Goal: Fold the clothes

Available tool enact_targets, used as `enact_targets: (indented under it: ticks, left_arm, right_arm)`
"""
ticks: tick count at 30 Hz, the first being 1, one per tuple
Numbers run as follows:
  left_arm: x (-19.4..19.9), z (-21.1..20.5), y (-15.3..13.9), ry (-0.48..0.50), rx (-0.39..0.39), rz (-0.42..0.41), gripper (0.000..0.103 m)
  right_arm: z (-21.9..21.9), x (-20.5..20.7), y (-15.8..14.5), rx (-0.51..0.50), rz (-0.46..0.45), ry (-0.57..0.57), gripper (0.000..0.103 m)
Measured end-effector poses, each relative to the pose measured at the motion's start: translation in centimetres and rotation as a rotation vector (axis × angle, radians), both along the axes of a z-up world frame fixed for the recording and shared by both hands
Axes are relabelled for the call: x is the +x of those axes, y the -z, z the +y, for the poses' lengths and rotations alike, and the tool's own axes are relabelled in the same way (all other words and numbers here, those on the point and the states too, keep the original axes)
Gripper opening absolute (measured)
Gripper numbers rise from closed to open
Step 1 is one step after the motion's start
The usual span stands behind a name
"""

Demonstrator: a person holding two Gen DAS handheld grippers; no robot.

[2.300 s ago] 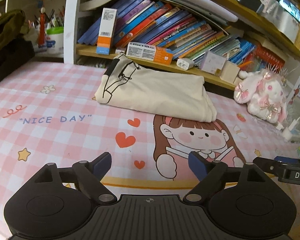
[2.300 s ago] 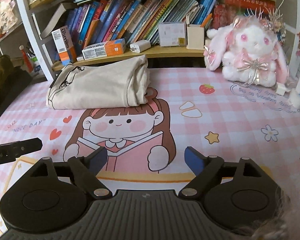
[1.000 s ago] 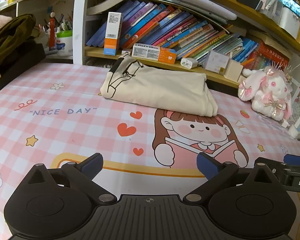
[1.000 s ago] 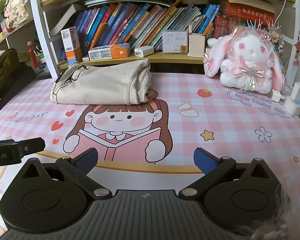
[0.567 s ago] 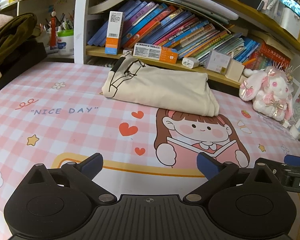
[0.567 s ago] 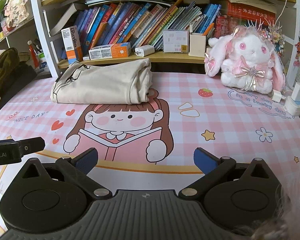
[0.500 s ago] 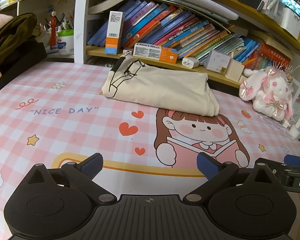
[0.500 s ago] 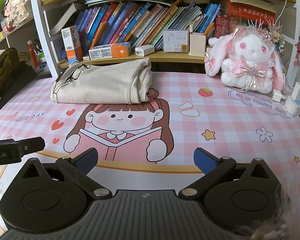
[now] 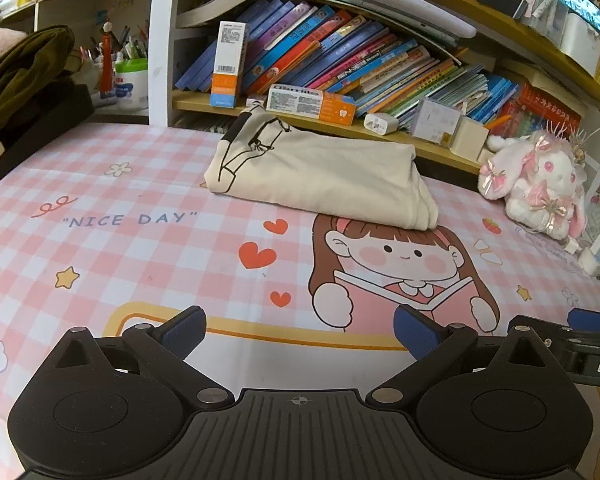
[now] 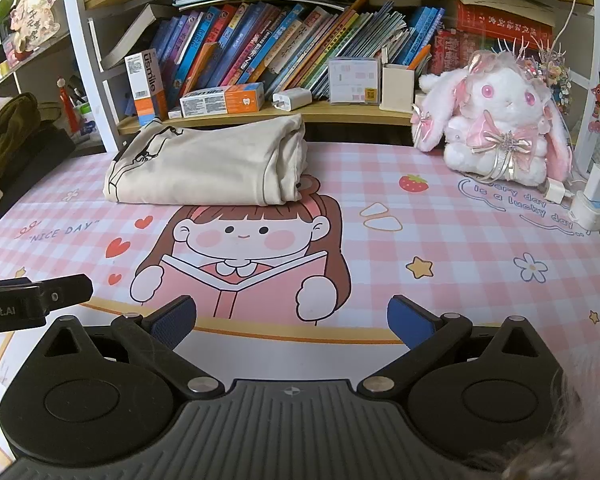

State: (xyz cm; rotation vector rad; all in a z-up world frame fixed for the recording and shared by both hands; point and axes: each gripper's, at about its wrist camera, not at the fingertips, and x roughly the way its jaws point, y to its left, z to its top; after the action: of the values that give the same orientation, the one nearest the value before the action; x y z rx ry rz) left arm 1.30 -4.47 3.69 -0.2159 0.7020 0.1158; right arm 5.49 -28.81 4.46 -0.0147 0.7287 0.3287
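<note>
Two tongs, left (image 9: 299, 330) and right (image 10: 291, 318), spread wide and empty, folded cream garment (image 10: 208, 164) on pink mat (image 10: 440, 240).

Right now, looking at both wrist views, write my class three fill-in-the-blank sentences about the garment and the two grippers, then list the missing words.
1. The cream garment lies ____ on the pink checked mat.
2. The left gripper and the right gripper both have their jaws ____.
3. The white plush rabbit sits to the ____ of the garment in the right wrist view.

Missing words: folded; open; right
</note>
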Motion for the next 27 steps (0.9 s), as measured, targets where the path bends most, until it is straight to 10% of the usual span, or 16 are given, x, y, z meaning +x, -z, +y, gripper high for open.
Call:
enact_targets:
  ticks: [27]
  left_arm:
    - [-0.05, 0.03, 0.25, -0.008, 0.034, 0.013, 0.101]
  right_arm:
    - [0.11, -0.43, -0.27, -0.013, -0.01, 0.004, 0.103]
